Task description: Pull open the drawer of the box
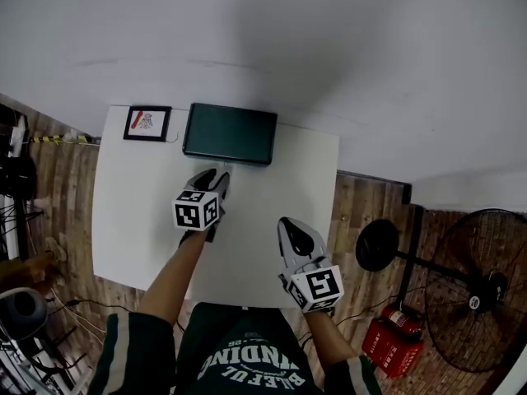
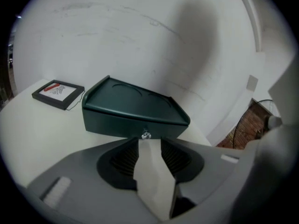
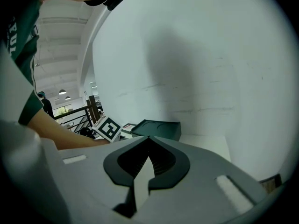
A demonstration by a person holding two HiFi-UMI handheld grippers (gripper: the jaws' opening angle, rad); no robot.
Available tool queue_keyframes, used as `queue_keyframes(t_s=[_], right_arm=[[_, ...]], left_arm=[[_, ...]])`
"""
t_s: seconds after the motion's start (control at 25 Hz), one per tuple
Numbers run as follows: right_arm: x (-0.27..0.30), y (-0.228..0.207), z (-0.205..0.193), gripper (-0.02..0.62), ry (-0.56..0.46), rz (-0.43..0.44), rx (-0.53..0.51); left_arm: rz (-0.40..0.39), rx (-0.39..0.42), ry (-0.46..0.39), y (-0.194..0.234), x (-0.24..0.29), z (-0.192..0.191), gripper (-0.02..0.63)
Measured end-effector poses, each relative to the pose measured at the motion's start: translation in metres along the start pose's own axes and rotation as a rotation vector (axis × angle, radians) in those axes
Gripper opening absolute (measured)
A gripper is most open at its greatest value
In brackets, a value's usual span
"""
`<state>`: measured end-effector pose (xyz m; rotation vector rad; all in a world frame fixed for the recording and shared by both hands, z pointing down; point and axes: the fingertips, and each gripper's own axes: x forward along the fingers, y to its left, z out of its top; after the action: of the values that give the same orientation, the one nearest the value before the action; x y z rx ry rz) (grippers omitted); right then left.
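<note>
While the dark green box (image 1: 230,133) was set at the far edge of the white table (image 1: 272,212), its drawer (image 2: 117,122) shut and contents unseen, the left gripper (image 1: 216,177) was held parted and empty just short of the knob (image 2: 145,135), right gripper (image 1: 295,227) closed on nothing

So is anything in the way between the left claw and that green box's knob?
Nothing visible. The left gripper, jaws open, faces the knob on the box front, only bare table between. The picture frame lies aside.
</note>
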<state>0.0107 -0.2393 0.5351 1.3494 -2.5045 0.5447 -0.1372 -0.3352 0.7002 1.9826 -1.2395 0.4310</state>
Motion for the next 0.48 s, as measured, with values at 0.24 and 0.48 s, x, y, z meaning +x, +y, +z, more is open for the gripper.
queue_keyframes(t_s=[0.24, 0.48], right_arm=[[-0.007, -0.014, -0.012, 0.000, 0.025, -0.030, 0.023], [-0.012, -0.021, -0.021, 0.000, 0.037, -0.049, 0.047]], left_arm=[[0.000, -0.065, 0.048, 0.009, 0.029, 0.000, 0.158], [0.034, -0.061, 0.087, 0.014, 0.040, -0.002, 0.141]])
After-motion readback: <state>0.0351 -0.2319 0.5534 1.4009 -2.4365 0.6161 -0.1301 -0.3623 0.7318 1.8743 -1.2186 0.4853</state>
